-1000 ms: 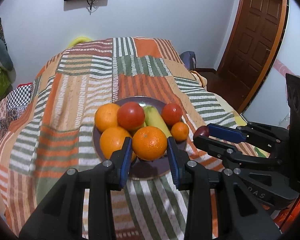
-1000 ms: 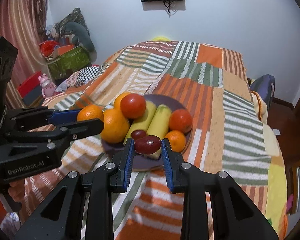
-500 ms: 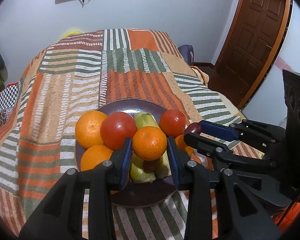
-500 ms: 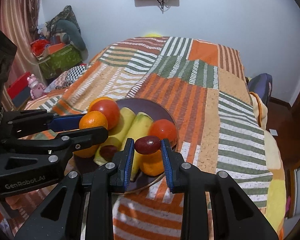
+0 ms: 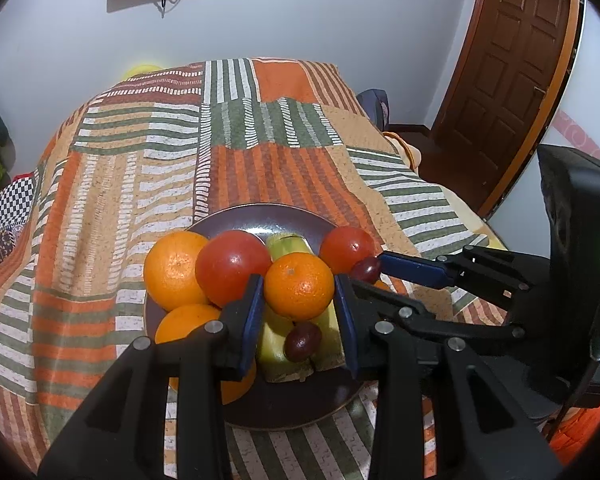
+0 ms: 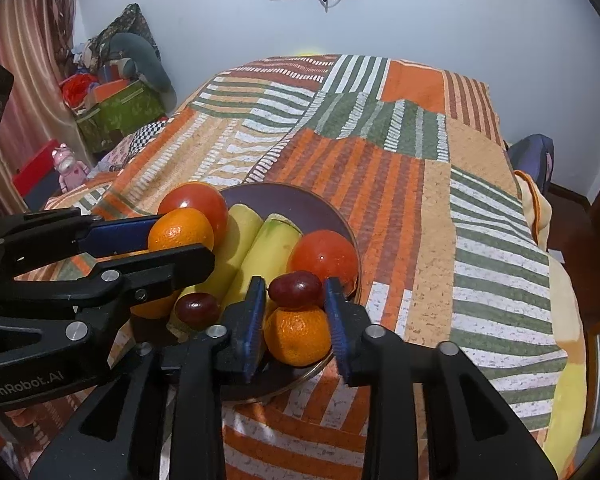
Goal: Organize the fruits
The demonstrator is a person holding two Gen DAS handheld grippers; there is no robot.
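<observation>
A dark plate (image 5: pixel 260 216) on the striped bedspread holds oranges, two red tomatoes, bananas and a dark grape (image 5: pixel 302 342). My left gripper (image 5: pixel 299 298) is shut on an orange (image 5: pixel 299 286) and holds it above the plate; it also shows in the right wrist view (image 6: pixel 180 234). My right gripper (image 6: pixel 296 302) is shut on a red grape (image 6: pixel 296 289), held above a small orange (image 6: pixel 297 335) at the plate's near right edge. The grape also shows in the left wrist view (image 5: pixel 366 269), beside a tomato (image 5: pixel 346 249).
The bedspread (image 6: pixel 420 184) stretches beyond and right of the plate. A wooden door (image 5: pixel 512 60) stands at the right. Boxes and toys (image 6: pixel 116 112) sit by the wall at the left. A dark bag (image 6: pixel 534 156) lies off the bed's right edge.
Both grippers have risen with their fruit and moved forward over the plate. The left one carries the orange above the bananas; the right one carries the grape over the small orange.
</observation>
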